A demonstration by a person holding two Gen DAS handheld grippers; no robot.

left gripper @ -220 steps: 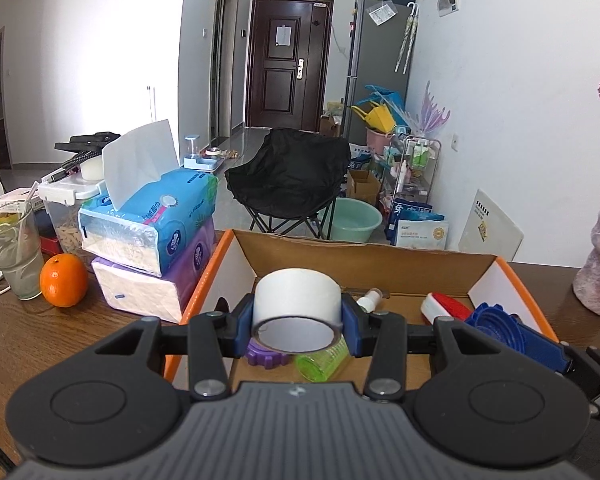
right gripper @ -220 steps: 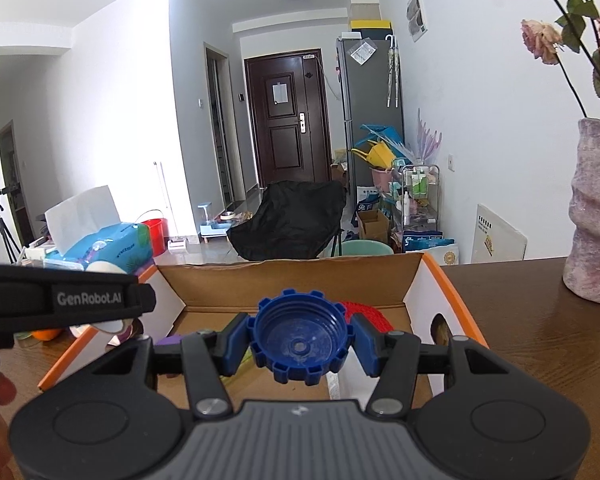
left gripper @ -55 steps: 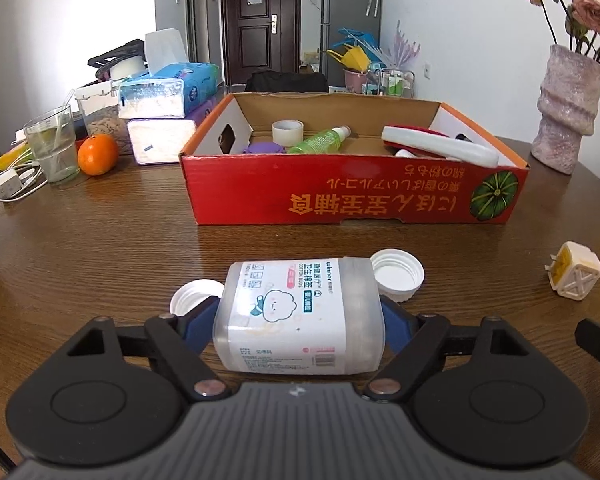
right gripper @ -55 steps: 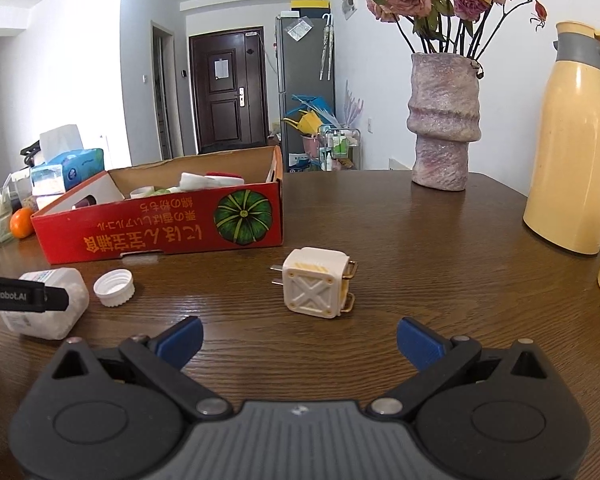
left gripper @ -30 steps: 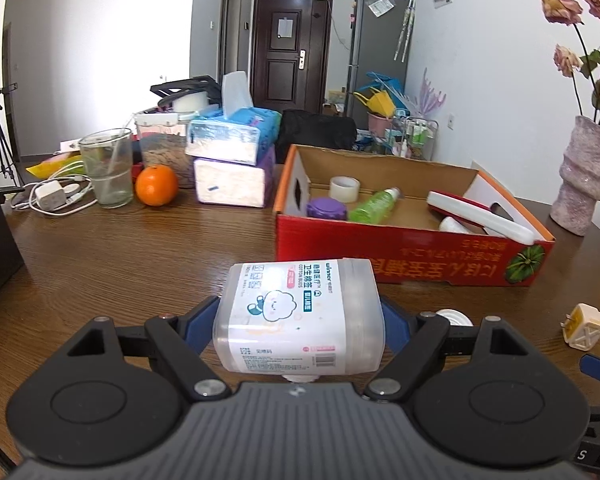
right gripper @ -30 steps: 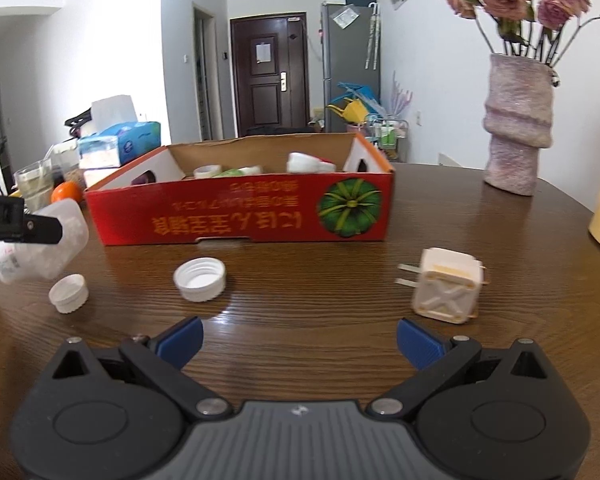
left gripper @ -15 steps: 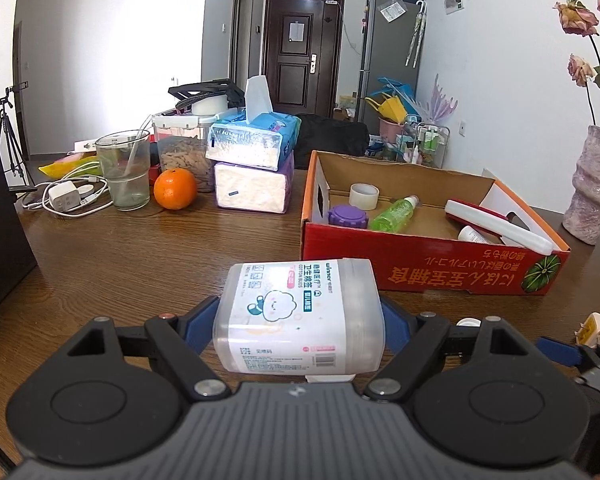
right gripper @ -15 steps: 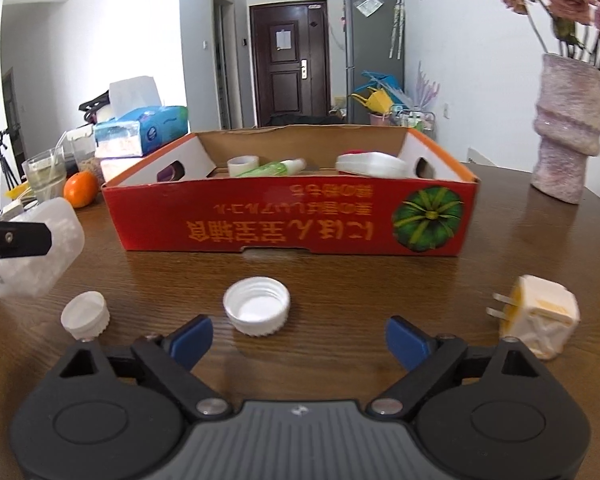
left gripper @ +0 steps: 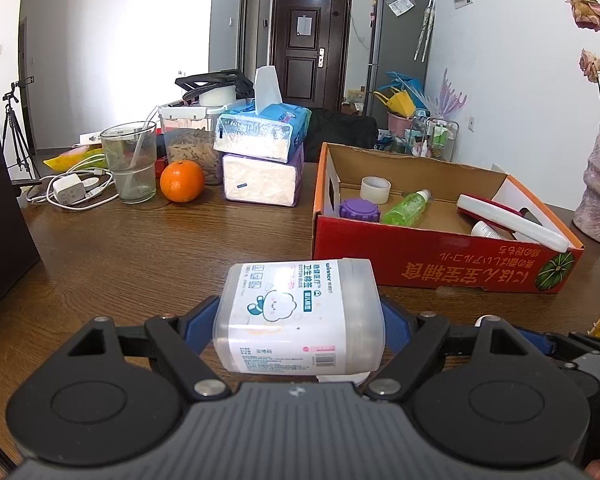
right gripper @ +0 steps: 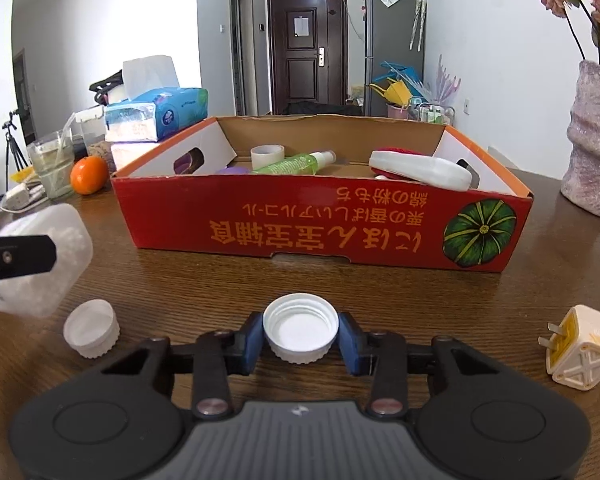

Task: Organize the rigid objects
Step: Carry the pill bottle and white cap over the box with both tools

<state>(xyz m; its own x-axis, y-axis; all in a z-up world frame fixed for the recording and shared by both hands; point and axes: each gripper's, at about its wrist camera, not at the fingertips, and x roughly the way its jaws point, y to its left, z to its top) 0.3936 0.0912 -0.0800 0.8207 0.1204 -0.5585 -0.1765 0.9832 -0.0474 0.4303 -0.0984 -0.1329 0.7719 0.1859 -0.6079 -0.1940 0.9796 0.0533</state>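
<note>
**White cap and cotton-bud jar both gripped short of the red box**

White plastic fills both grips. The right gripper (right gripper: 300, 338) has just been closing its jaws, and its blue pads now press on either side of an upturned white screw cap (right gripper: 300, 328), which sits on the wooden table (right gripper: 204, 280). The left gripper (left gripper: 298, 330) is clamped across a clear cotton-bud jar (left gripper: 298, 318), lying on its side between the pads with its label facing up.

Just left of the gripped cap, a second white cap (right gripper: 92, 328) rests on the table, apart from it. At the right, a cream plug adapter (right gripper: 582, 354) lies tipped on its side.

Beyond these stands the red cardboard box (right gripper: 328, 226), open-topped, printed with a green pumpkin. Inside it are a roll of tape (left gripper: 375, 189), a purple lid (left gripper: 359, 209), a green spray bottle (left gripper: 407, 208) lying down, and a long white and red object (left gripper: 512, 222) at the right end.

Further left on the table are an orange (left gripper: 182, 181), a glass of water (left gripper: 130, 168) and two stacked tissue packs (left gripper: 262, 152). A mottled vase (right gripper: 592, 144) stands right of the box.
</note>
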